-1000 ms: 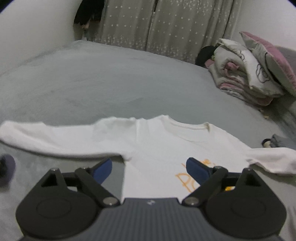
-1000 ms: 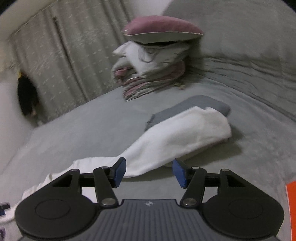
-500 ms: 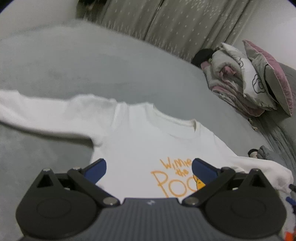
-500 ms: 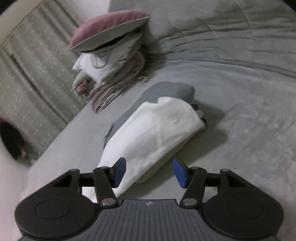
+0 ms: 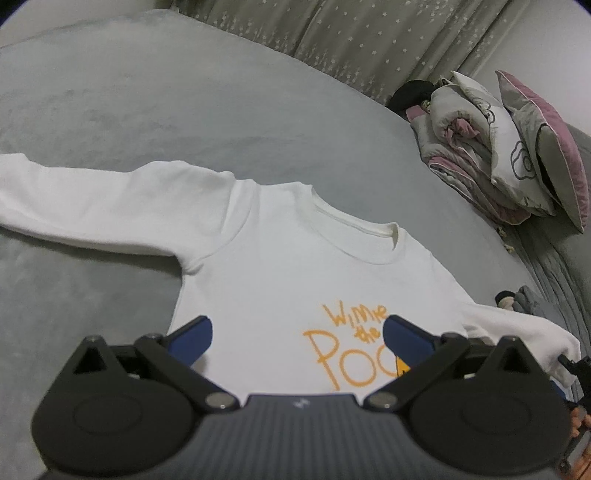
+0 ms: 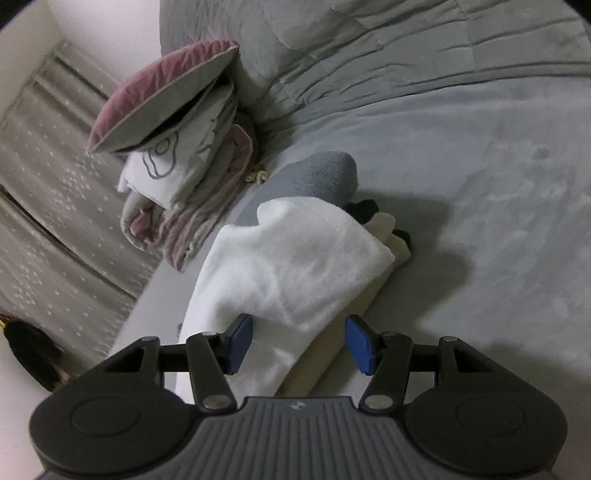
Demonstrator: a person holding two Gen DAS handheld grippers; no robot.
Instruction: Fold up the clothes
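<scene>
A white sweatshirt lay flat on the bed, sleeves outstretched, unfolded; both the left tool and right tool hovered spread, empty.

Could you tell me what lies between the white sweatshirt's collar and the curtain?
Only bare grey bedspread lies between the white sweatshirt collar and the curtain, as the left wrist view shows.

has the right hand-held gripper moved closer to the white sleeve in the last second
Yes. The right hand-held gripper advanced along the white sleeve toward its cuff, nearing the folded grey garment.

One white sweatshirt, one grey folded garment, two tools, one purple cushion
</scene>
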